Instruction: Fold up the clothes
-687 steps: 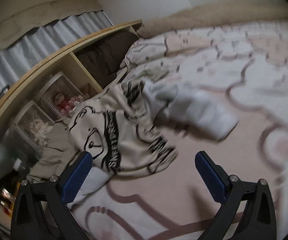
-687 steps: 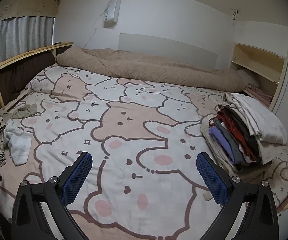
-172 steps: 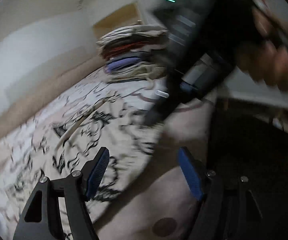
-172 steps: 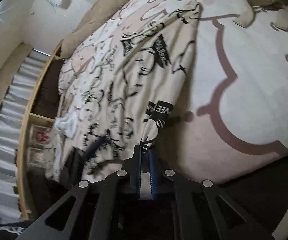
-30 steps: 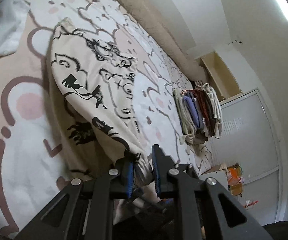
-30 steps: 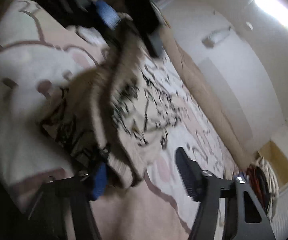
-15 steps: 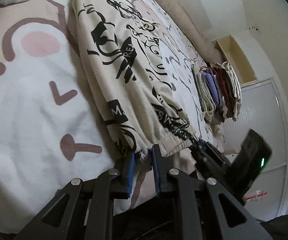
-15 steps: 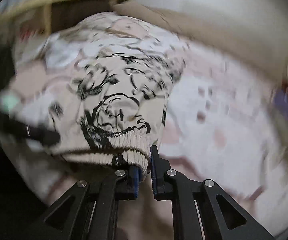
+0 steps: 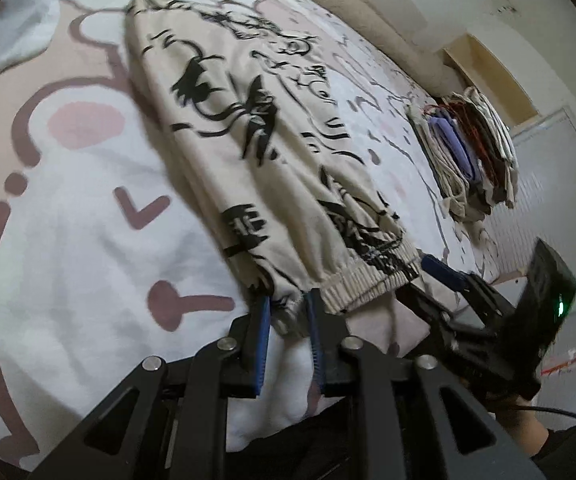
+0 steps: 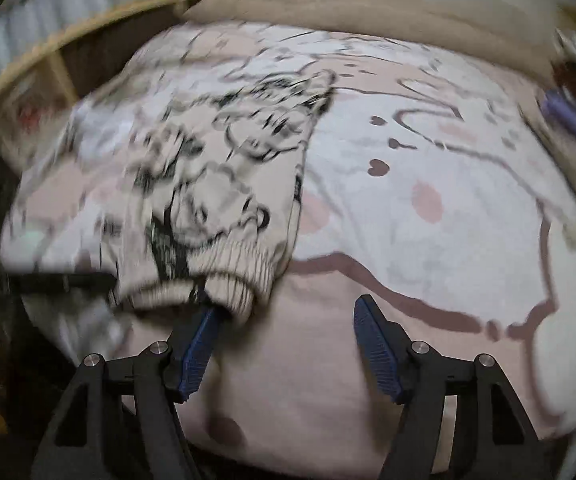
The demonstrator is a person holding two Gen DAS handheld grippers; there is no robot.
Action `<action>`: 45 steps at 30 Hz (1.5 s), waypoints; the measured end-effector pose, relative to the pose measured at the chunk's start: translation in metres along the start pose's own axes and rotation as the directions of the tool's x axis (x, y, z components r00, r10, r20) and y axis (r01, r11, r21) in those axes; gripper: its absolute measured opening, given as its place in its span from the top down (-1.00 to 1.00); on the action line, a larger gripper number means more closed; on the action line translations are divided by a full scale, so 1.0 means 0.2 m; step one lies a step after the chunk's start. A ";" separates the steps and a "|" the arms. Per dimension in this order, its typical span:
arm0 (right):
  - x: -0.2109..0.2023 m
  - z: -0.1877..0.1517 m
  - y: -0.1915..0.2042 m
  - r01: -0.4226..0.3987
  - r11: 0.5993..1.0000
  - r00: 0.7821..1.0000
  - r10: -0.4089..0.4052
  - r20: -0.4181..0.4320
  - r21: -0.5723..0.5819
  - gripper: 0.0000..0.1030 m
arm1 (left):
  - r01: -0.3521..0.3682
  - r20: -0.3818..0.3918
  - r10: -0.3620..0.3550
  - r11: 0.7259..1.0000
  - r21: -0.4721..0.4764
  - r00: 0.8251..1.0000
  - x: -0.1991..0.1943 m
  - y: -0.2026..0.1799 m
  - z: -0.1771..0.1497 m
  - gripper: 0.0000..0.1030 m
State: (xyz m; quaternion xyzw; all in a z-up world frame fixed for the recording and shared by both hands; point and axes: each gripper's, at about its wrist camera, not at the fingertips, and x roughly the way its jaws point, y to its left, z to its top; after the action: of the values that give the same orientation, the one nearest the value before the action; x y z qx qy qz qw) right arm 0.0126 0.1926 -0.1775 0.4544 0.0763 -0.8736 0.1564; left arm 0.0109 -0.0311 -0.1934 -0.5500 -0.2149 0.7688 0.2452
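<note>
The left gripper [image 9: 286, 312] pinches a corner of the cream printed sweatshirt [image 9: 256, 136] at its ribbed hem, its jaws easing open with cloth between them. The right gripper [image 10: 288, 322] spreads its jaws apart, its left finger [image 10: 198, 340] touching the hem and nothing between the pads. The sweatshirt lies lengthwise on the bear-print bedspread [image 9: 88, 216]. Farther right sits a stack of folded clothes [image 9: 467, 152]; a white garment [image 9: 12, 36] lies far left.
</note>
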 end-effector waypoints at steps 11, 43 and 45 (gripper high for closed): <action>-0.17 -0.13 0.43 0.191 0.717 0.970 -0.035 0.240 -0.670 -0.06 | -0.032 0.092 0.036 0.999 -0.041 0.995 -0.18 0.04 -0.02 0.60; -0.07 0.20 0.47 -0.157 0.794 0.969 0.239 0.065 -0.587 0.67 | -0.596 0.621 0.204 -0.174 0.784 0.757 0.06 -0.31 -0.33 -0.16; -0.07 0.20 0.48 -0.175 0.787 0.967 0.251 0.048 -0.592 0.67 | -0.566 0.609 0.180 -0.241 0.788 0.772 0.09 -0.30 -0.32 -0.16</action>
State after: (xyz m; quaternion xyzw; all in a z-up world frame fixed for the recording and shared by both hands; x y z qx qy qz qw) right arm 0.0220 0.0948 -0.1425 0.3352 0.2787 -0.8110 0.3902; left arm 0.0761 0.0325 -0.1905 -0.1176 0.5654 0.7674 0.2786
